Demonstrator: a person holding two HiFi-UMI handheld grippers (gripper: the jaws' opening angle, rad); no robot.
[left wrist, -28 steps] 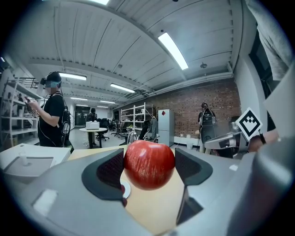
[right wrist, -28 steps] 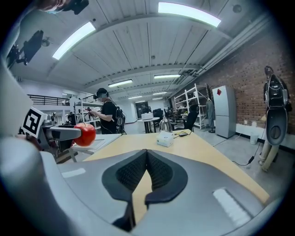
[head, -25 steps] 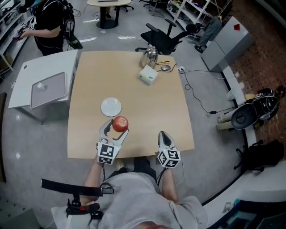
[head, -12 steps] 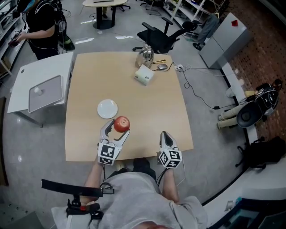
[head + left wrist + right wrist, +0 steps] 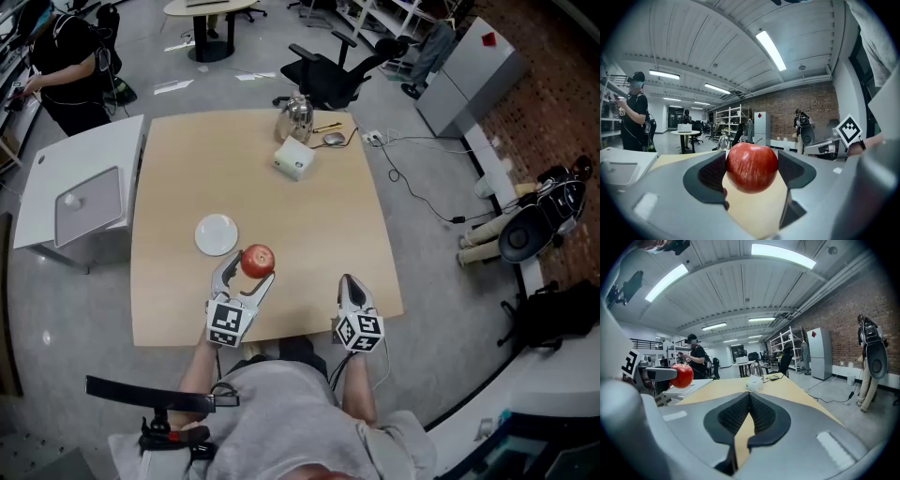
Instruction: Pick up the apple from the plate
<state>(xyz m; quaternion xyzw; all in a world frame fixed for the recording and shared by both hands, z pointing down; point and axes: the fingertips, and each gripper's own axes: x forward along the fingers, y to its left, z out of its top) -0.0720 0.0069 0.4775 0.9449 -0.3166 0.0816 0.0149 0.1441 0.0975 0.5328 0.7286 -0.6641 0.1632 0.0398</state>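
apple drawn further from plate; glossy red, streaked, clamped in left claw; right claw pinched together, empty.

Red apple, white plate

The apple is seen as glossy and smooth; the table is finished in matt wood, the far kettle in polished metal

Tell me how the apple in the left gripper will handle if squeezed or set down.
The apple looks round and glossy, so it could slip from the pads of the left gripper, which meet only its sides. It seems firm, undented in the grip, though harder pressure might bruise it. On the flat table it would probably roll.
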